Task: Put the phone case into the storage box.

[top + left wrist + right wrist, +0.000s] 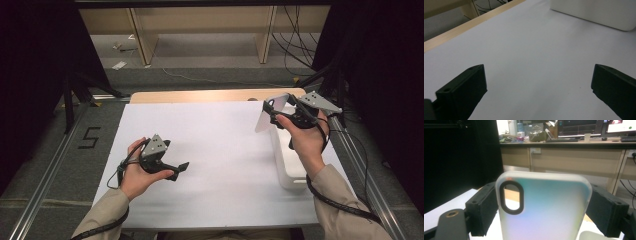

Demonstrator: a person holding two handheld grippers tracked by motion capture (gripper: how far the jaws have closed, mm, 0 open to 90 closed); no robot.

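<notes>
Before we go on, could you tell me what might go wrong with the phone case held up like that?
The right gripper pinches the phone case only by its side edges, so the flexible shell might bow or slip. It is held above the white bin, whose wall it could clip when lowered. The left gripper is open over the table, too far off to help.

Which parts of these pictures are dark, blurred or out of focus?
High view: the sides are nearly black, the white table evenly lit. Left gripper view: soft throughout, the white box hazy. Right gripper view: the phone case near the lens is blurred, with a black area at left.
</notes>
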